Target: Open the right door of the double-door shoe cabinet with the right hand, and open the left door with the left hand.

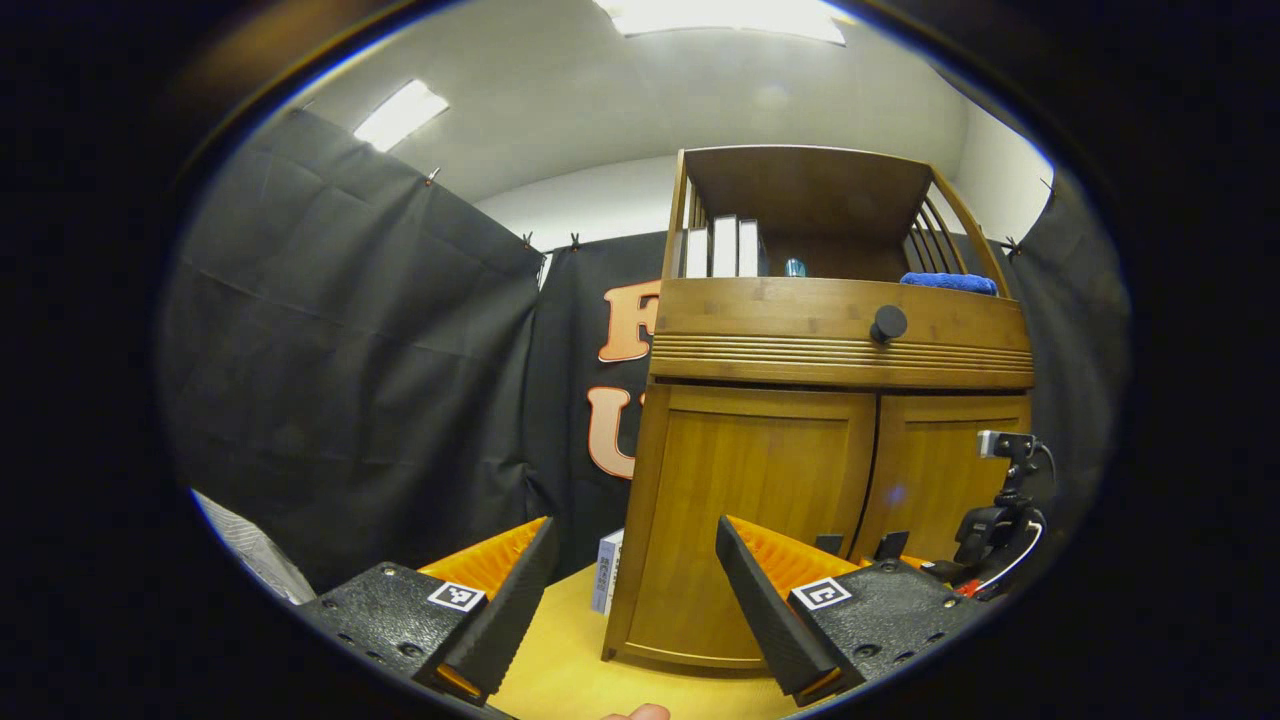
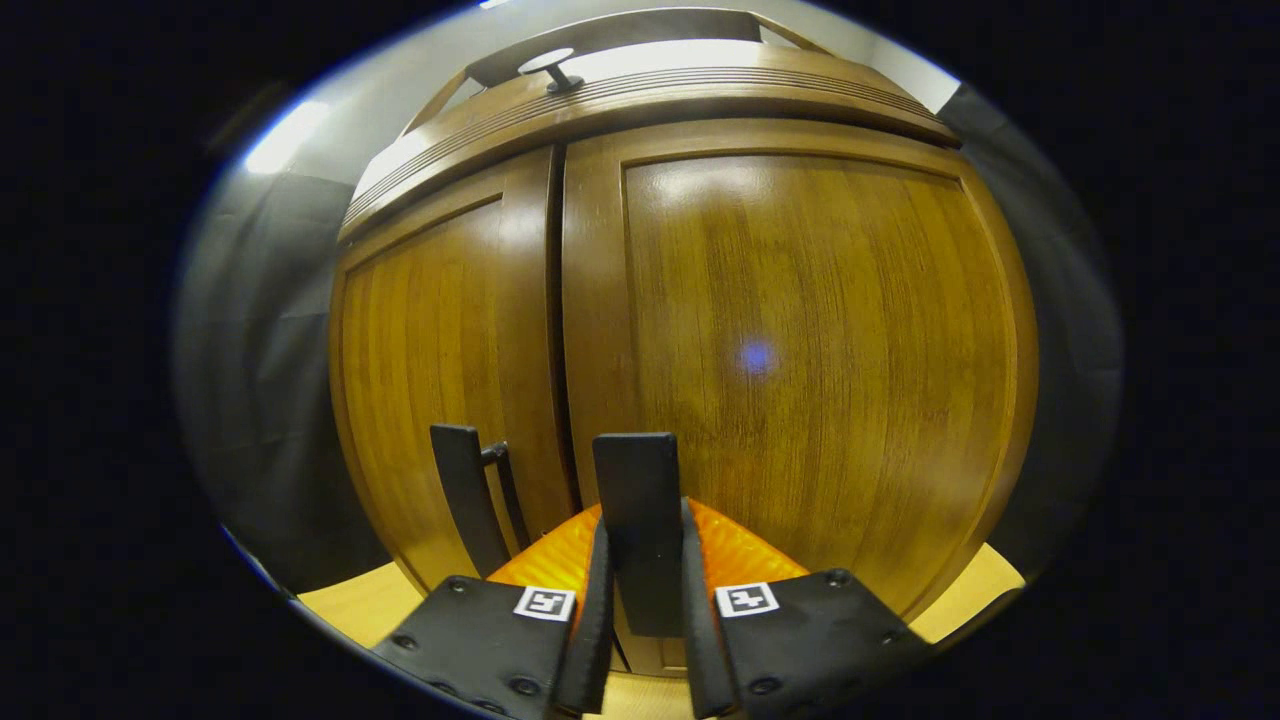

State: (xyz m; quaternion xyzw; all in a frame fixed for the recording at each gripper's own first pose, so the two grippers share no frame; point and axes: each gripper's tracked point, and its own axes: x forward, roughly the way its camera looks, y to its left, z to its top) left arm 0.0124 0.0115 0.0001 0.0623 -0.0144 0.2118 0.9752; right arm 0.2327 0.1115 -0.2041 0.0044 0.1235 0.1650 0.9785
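The wooden shoe cabinet [image 1: 840,365] stands on a yellow surface with both doors closed. In the right gripper view, my right gripper [image 2: 643,560] is shut on the flat black handle [image 2: 637,480] of the right door [image 2: 820,340]. The left door [image 2: 430,340] has its own black handle [image 2: 465,505] just left of the seam. In the left gripper view, my left gripper [image 1: 635,525] is open and stands a short way in front of the left door [image 1: 770,480], touching nothing. The right gripper [image 1: 905,558] shows low against the right door [image 1: 940,470], partly hidden.
Above the doors is a drawer with a round black knob [image 1: 888,323]. The open shelf holds books [image 1: 722,247] and a blue cloth [image 1: 948,283]. A white box [image 1: 607,570] stands left of the cabinet on the yellow surface [image 1: 565,670]. Black curtains close the left side.
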